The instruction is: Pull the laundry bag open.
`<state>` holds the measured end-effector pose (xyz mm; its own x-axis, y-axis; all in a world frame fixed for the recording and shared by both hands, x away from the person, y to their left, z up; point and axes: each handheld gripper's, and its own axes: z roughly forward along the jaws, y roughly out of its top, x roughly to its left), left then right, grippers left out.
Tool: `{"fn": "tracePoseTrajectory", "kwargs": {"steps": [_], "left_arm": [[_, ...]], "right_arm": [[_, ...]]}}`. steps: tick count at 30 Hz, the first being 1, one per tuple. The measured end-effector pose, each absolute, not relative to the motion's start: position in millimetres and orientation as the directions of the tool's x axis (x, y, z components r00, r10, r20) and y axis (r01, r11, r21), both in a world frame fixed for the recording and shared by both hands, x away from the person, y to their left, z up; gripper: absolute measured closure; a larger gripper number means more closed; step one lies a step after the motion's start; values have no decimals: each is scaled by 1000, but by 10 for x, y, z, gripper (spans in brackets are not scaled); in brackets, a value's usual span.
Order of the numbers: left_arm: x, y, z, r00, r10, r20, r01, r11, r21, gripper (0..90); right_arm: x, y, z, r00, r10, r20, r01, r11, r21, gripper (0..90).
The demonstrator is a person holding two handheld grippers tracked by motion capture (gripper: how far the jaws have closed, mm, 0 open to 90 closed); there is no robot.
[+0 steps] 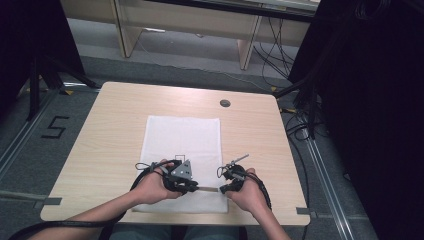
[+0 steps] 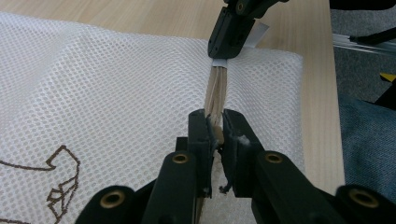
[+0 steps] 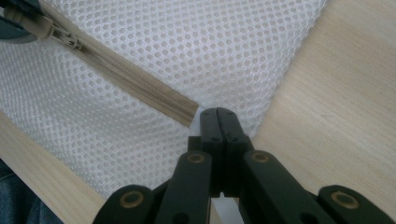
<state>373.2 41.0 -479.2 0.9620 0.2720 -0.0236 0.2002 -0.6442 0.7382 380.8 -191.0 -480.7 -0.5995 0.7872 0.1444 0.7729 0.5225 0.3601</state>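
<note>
White mesh laundry bag (image 1: 182, 145) lies flat on the wooden table (image 1: 110, 130); my left gripper (image 2: 214, 122) pinches its beige zipper (image 2: 215, 91); my right gripper (image 3: 218, 115) clamps the bag's corner.

The bag (image 2: 116, 84) is showing as white mesh cloth, punched all over with small holes, matt. Its zip (image 3: 126, 81) is looking like beige woven tape with fine teeth. The table (image 3: 336, 107) is showing pale wood grain, smooth and faintly satin. Both grippers' jaws are looking like matt black plastic with brass-coloured rivets.
</note>
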Motion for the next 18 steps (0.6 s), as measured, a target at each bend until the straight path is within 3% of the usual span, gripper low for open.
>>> {"fn": "tracePoseTrajectory", "kwargs": {"steps": [18], "left_arm": [[3734, 464, -4785, 961, 277, -23, 204, -645, 736, 817]], "right_arm": [[3812, -1914, -4809, -597, 788, 149, 775, 520, 359, 900]]}}
